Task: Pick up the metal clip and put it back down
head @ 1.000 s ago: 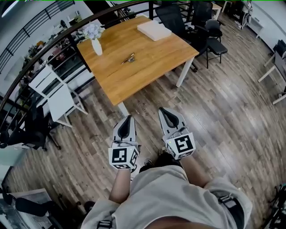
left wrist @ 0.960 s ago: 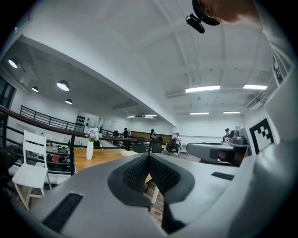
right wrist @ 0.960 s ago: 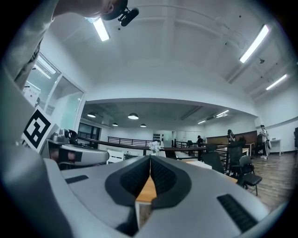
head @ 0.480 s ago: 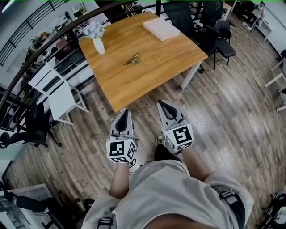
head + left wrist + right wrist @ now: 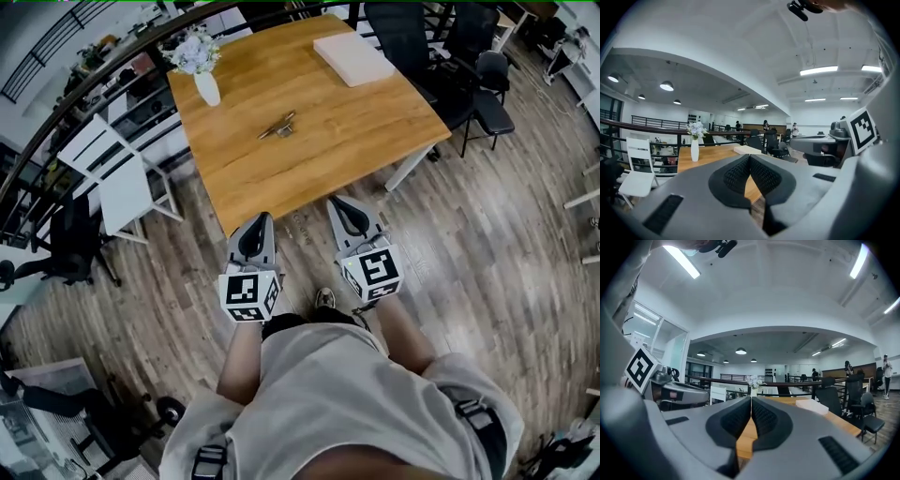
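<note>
The metal clip [image 5: 277,126] lies near the middle of the wooden table [image 5: 319,159], seen from the head view. My left gripper [image 5: 257,232] and right gripper [image 5: 343,211] hover side by side just short of the table's near edge, well away from the clip. Both have their jaws pressed together with nothing between them. In the left gripper view the left gripper [image 5: 749,158] points over the table [image 5: 710,154], as does the right gripper [image 5: 751,400] in its own view; the clip is not visible in either.
A white vase with flowers [image 5: 202,73] stands at the table's far left corner and a flat white box [image 5: 353,58] at the far right. A white chair [image 5: 117,183] is left of the table, black office chairs [image 5: 441,56] to the right. A curved railing [image 5: 84,89] runs behind.
The person has stepped toward the table; both grippers, still shut, now sit close to its near edge, and the table appears nearer in view.
</note>
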The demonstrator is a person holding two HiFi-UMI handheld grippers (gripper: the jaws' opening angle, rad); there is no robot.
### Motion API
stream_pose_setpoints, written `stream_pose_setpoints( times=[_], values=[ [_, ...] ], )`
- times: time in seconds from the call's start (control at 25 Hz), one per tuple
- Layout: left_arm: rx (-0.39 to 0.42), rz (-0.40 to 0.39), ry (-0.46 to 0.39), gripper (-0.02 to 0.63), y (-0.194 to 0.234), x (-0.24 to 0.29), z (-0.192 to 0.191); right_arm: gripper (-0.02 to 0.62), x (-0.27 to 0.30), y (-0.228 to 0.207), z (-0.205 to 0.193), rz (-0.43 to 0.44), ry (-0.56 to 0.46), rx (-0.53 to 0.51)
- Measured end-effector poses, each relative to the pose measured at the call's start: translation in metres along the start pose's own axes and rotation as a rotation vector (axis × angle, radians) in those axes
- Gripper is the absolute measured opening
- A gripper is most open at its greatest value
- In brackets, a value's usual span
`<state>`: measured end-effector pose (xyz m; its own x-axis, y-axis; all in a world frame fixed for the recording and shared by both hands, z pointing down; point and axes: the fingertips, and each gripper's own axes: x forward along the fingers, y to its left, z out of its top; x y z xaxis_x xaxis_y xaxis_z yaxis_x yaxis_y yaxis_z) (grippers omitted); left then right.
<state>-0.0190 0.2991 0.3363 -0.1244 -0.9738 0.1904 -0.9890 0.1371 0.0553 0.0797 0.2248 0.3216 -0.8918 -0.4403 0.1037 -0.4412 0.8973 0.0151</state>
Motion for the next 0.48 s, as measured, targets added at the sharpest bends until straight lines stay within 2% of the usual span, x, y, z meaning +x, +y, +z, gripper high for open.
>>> stream_pose_setpoints(
  times=[0.24, 0.48],
  values=[
    [0.050, 0.031, 0.089, 0.025, 0.013, 0.040, -0.026, 0.026, 0.030, -0.016, -0.029, 0.036, 0.049, 0.032],
    [0.095, 0.022, 0.162, 0.025, 0.037, 0.091, -0.052, 0.026, 0.073, -0.030, -0.058, 0.045, 0.095, 0.060]
  ],
)
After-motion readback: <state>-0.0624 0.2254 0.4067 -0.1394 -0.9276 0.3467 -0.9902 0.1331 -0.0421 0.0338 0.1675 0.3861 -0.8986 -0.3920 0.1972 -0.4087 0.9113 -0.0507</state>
